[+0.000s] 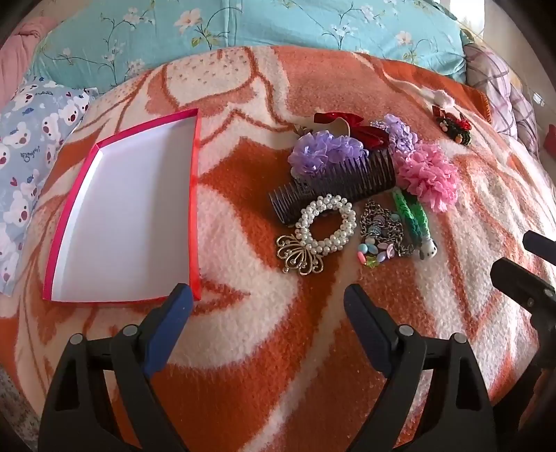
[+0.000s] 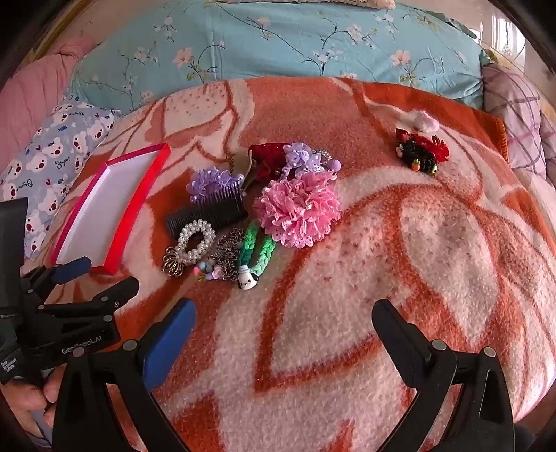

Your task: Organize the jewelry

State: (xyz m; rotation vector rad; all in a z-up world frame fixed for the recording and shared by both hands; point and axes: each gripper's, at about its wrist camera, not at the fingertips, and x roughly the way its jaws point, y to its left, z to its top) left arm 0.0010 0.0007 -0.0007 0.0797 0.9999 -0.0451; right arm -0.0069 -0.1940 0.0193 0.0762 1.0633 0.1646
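Note:
A heap of jewelry and hair pieces lies on the orange-and-cream blanket: a pearl bracelet with a gilt filigree brooch, a chain necklace with pastel beads, a green braided band, dark combs with purple flowers and a pink flower. A shallow red-rimmed box, white inside, lies left of the heap. My left gripper hovers open, short of the heap. My right gripper hangs open over bare blanket. Neither holds anything.
A small black-and-red hair clip lies apart at the far right of the blanket. A teal floral pillow, a bear-print pillow and a plaid cushion ring the blanket. A hand holds the left gripper's body.

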